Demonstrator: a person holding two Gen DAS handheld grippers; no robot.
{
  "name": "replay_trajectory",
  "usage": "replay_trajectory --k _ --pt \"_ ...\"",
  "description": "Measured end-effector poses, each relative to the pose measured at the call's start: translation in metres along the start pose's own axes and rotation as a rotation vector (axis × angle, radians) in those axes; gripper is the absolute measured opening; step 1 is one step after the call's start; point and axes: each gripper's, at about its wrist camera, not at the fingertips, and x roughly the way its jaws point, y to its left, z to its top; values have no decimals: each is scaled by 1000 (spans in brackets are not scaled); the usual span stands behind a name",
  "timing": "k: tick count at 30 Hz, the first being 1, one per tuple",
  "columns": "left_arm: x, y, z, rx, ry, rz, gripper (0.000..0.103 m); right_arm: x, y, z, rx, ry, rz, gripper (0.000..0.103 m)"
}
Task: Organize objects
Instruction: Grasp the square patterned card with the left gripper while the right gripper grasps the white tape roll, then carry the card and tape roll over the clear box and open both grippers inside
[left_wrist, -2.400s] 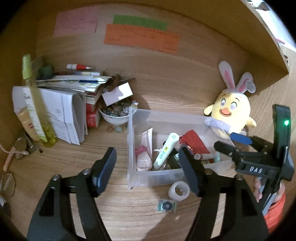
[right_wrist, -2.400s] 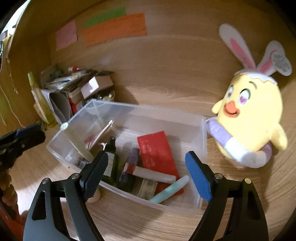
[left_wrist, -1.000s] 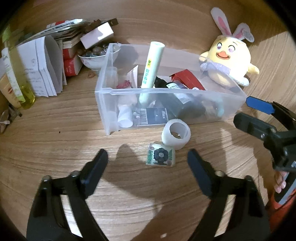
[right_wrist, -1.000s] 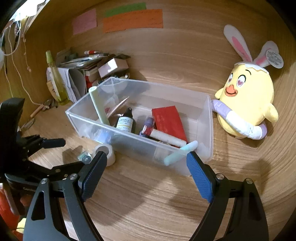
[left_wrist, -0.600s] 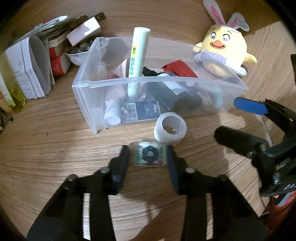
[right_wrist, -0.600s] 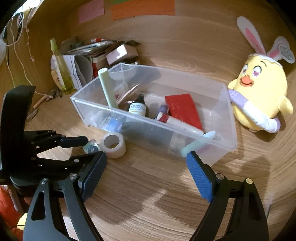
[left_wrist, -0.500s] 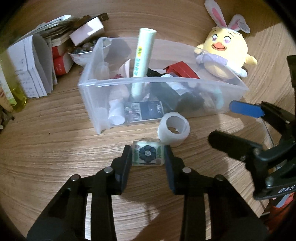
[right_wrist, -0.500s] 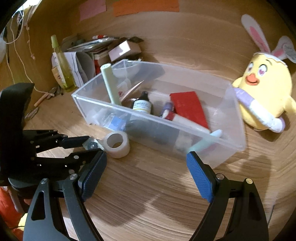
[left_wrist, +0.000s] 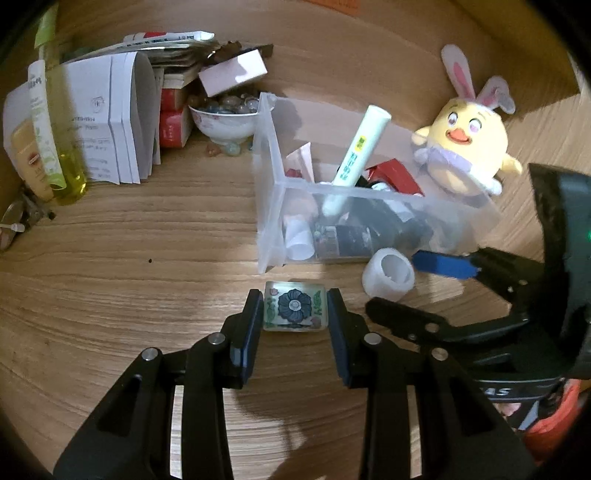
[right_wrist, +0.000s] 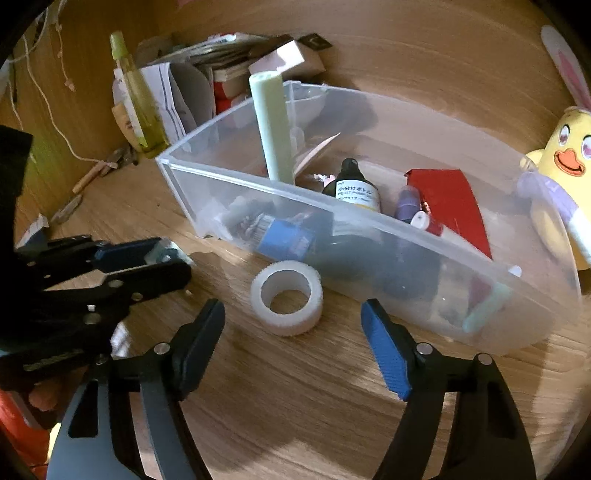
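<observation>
The left gripper (left_wrist: 295, 314) was clamped on a small clear flower-printed block (left_wrist: 294, 305), while the right gripper's (right_wrist: 293, 330) jaws, just closing, stood apart around a white tape roll (right_wrist: 286, 297).

The small tile (left_wrist: 294, 309) has a dark blue flower with green leaves. The tape roll (right_wrist: 286, 298) is white. The box (right_wrist: 406, 236) is see-through. The plush chick (left_wrist: 465, 147) is yellow with pink-and-white bunny ears

Flower-print block (left_wrist: 294, 310) flat on desk; white tape roll (right_wrist: 286, 297) beside clear bin (right_wrist: 369, 218)
</observation>
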Motion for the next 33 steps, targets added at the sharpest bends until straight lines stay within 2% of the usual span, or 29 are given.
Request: replay_trajectory --k 5,7,9,15,33 --pt "-3 -1 1 -1 -17 -11 34 7 6 2 -12 8 -5 54" --pt "-3 -1 1 -3 -22 -12 34 9 9 2 -26 7 -17 42" --pt "-5 1 2 -8 -26 -15 34 10 12 1 -43 9 -21 35" --pt "-12 1 3 -10 -37 -7 34 -5 16 -2 -61 -35 -23 35" --pt "-44 -39 20 49 -136 0 34 -74 0 -1 -27 -200 -37 35"
